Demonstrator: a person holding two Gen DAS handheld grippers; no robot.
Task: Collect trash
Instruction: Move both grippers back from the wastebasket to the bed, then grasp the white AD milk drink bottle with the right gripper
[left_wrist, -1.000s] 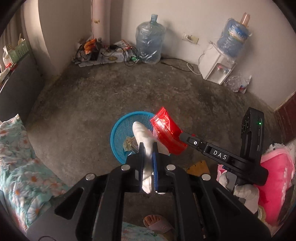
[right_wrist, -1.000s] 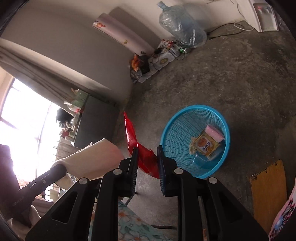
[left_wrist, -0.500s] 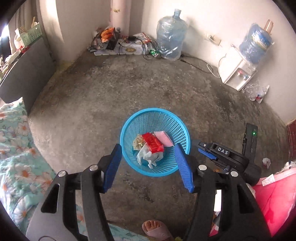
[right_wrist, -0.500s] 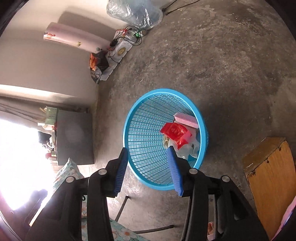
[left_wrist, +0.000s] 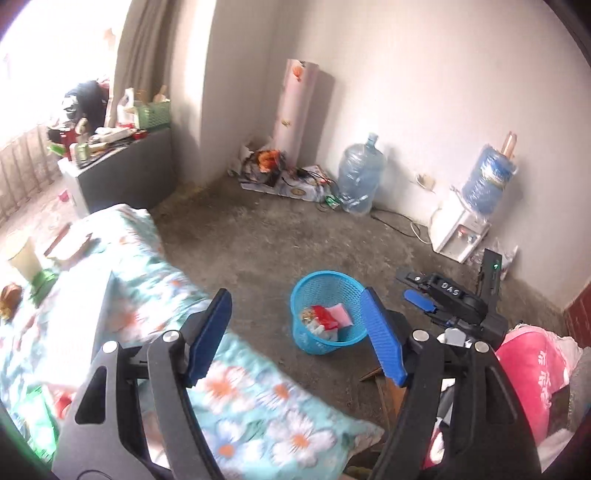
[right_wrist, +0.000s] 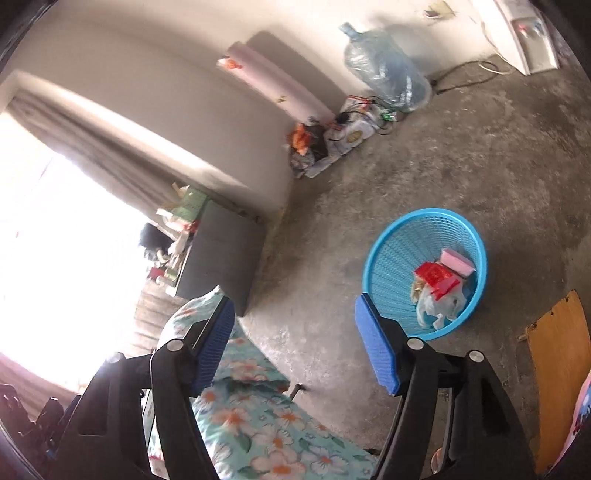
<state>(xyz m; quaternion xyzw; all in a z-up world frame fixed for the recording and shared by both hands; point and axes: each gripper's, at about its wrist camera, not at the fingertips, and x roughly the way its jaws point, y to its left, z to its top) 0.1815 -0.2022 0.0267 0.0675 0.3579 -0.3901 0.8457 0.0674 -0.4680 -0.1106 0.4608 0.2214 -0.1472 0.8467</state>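
- Left gripper (left_wrist: 299, 332) jaws spread wide, just been opening, nothing between them.
- Right gripper (right_wrist: 295, 343) same: jaws apart, just been opening, empty.
- Blue basket (right_wrist: 391, 254) on concrete floor (right_wrist: 480, 155), upright.
- Red packet (right_wrist: 437, 277), pink pack (right_wrist: 458, 260) and crumpled white bag (right_wrist: 439, 306) lie inside the basket.
- Floral bedding (left_wrist: 258, 398) below left gripper.

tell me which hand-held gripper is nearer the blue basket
Right. The right hand-held gripper hangs open just beside the blue basket, one finger overlapping its rim in its view. The left hand-held gripper is open too, farther back over the floral bedding.
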